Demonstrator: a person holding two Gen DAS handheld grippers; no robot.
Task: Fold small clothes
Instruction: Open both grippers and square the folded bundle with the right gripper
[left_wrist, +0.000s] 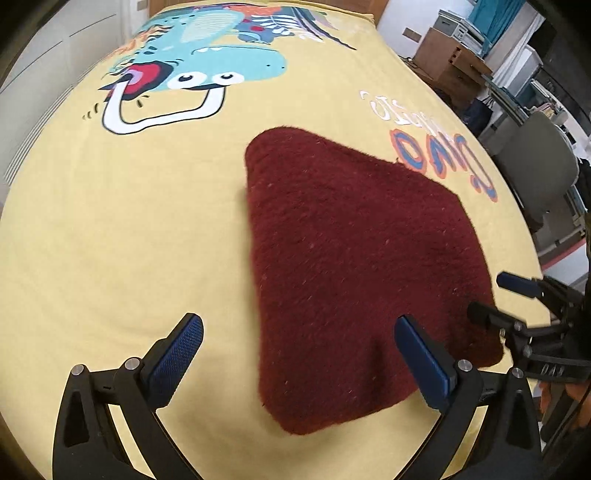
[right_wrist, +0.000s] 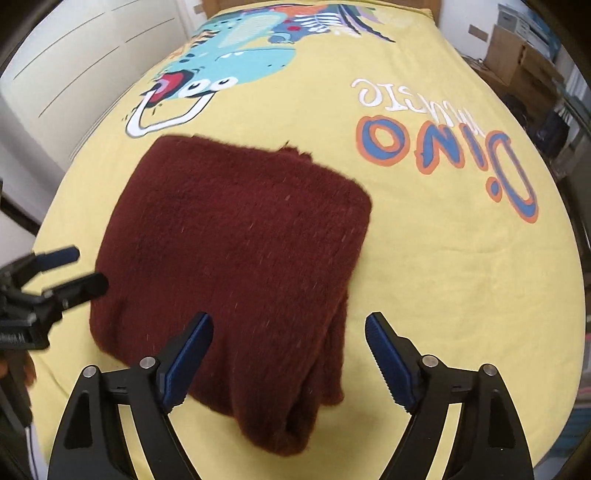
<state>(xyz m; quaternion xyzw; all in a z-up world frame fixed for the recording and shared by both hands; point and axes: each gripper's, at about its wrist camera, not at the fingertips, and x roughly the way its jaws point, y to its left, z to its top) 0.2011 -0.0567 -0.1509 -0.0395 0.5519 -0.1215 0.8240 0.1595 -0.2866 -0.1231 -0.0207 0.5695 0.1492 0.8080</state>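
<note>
Dark red fleece garment (left_wrist: 354, 266) seen folded into thick pad, laid flat on yellow dino-print sheet (left_wrist: 129, 229) covering bed, near front edge, approx. mid-width. Layered fold edges visible at near right corner of garment. Left hand-held gripper (left_wrist: 299, 354) held just above garment's left front part, jaws spread wide, nothing gripped. Right hand-held gripper (right_wrist: 288, 354) likewise spread wide over front right corner, nothing held. Cartoon dinosaur (right_wrist: 236, 66) printed toward far edge of bed.
</note>
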